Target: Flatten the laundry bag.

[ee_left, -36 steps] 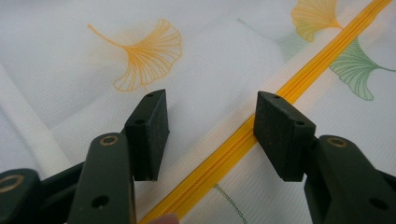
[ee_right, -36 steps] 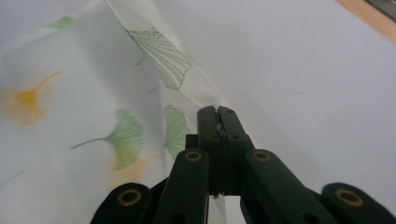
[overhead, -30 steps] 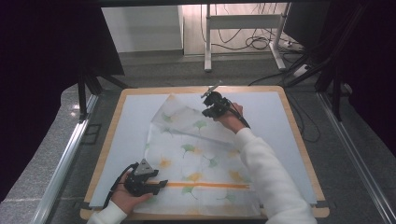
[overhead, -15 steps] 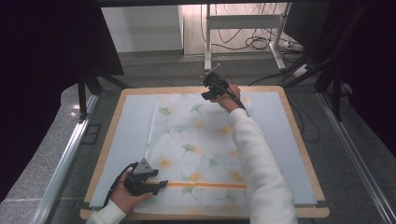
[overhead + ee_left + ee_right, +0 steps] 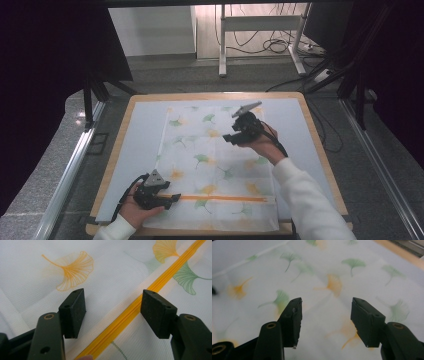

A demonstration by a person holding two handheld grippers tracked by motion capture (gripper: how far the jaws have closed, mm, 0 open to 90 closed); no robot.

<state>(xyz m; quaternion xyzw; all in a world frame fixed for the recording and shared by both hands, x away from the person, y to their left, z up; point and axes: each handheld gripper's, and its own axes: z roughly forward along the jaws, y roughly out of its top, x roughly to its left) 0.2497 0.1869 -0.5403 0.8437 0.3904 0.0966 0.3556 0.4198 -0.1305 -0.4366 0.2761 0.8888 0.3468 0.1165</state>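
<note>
We see a leaf-print cloth (image 5: 215,165) spread flat across the table (image 5: 320,150). The left hand-held gripper (image 5: 172,198) gapes wide at seven o'clock, straddling its orange zipper (image 5: 140,302); the right hand-held gripper (image 5: 226,138) hovers wide near one o'clock.

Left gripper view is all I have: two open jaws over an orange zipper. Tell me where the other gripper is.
Observer: The right gripper is held above the middle of the leaf-print cloth, toward the far half of the table.
Operator: Report its jaws.
Observer: Open, with nothing between them; the right gripper view shows cloth below the gap.
Operator: Give me the cloth's layout.
Observer: It lies spread flat on the pale mat, and the zipper runs across its near end.
Operator: Place my gripper on that.
Observer: The left gripper sits at the zipper's left end, near the cloth's near-left corner.
</note>
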